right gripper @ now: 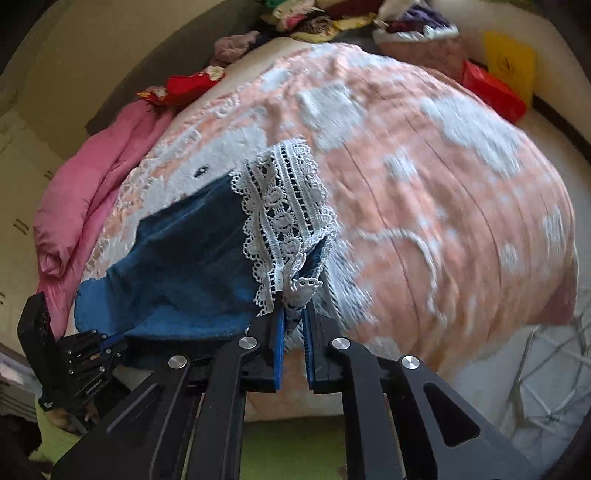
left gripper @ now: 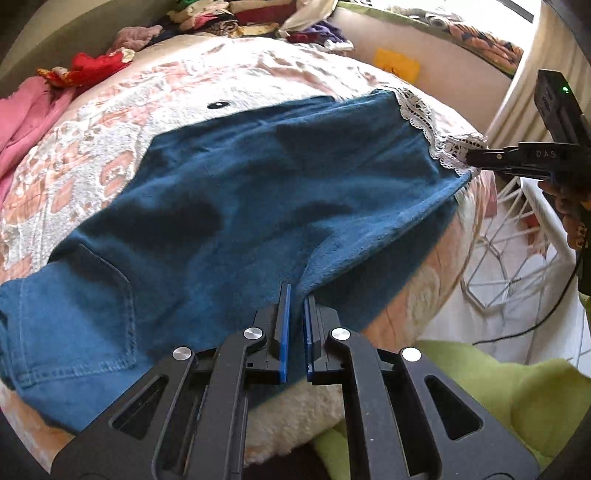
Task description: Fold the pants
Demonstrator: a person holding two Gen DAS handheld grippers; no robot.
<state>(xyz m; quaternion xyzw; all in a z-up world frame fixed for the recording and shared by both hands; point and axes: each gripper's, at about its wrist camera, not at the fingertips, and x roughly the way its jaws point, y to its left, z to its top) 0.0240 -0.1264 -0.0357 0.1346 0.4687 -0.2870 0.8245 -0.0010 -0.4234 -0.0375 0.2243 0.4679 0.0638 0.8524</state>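
Note:
Blue denim pants (left gripper: 229, 206) with a white lace hem (left gripper: 424, 118) lie spread across a bed. My left gripper (left gripper: 297, 291) is shut on the near edge of the pants, close to a back pocket (left gripper: 85, 314). My right gripper (right gripper: 293, 295) is shut on the lace hem (right gripper: 288, 218) at the leg end and holds it slightly lifted. The right gripper also shows in the left wrist view (left gripper: 476, 157), and the left gripper in the right wrist view (right gripper: 110, 343). The pants (right gripper: 184, 266) stretch between the two grippers.
The bed has a peach and white patterned cover (right gripper: 443, 184). A pink blanket (right gripper: 81, 199) lies at the left, piled clothes (left gripper: 221, 18) at the far end, a red item (right gripper: 491, 92) at the right. A white wire basket (left gripper: 517, 251) stands beside the bed, green fabric (left gripper: 517, 398) below.

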